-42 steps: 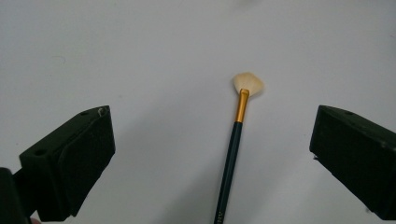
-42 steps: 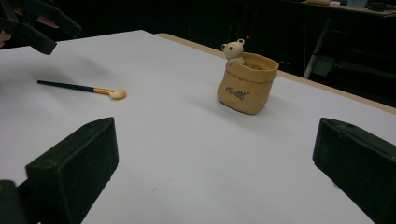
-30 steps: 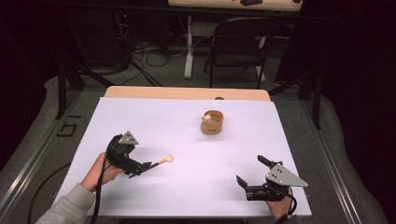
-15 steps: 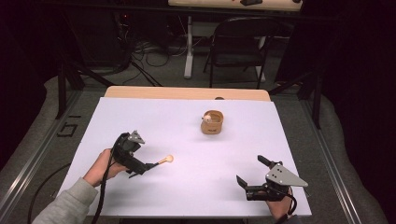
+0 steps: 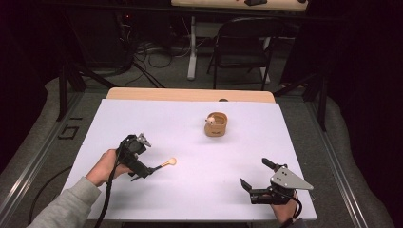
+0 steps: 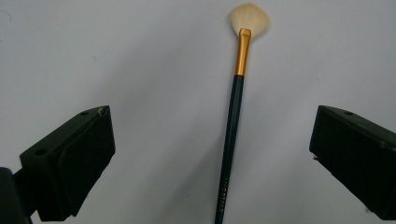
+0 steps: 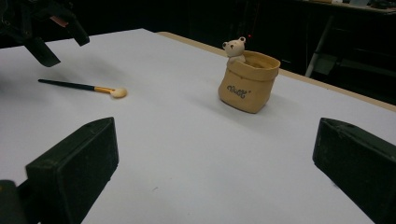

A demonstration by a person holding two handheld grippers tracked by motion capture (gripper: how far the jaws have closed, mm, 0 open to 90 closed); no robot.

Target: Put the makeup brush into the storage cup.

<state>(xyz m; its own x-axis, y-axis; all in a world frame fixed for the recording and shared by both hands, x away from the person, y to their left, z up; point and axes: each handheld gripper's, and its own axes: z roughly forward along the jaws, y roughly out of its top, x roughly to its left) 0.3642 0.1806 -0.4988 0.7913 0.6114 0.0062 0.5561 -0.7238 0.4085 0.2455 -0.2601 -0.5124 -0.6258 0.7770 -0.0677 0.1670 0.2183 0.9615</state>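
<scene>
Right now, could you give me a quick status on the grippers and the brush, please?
Left gripper open, above brush handle. Right gripper open, idle near table edge. Brush flat on table, untouched. Bear pot well apart.

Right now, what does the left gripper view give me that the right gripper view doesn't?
Left gripper view alone: the left gripper from behind its own open jaws, straddling the brush handle, close enough to see gold lettering. Right gripper view alone: the bear pot, the table's far edge and the right gripper, open over bare table. Both share the brush lying flat on the white table.
</scene>
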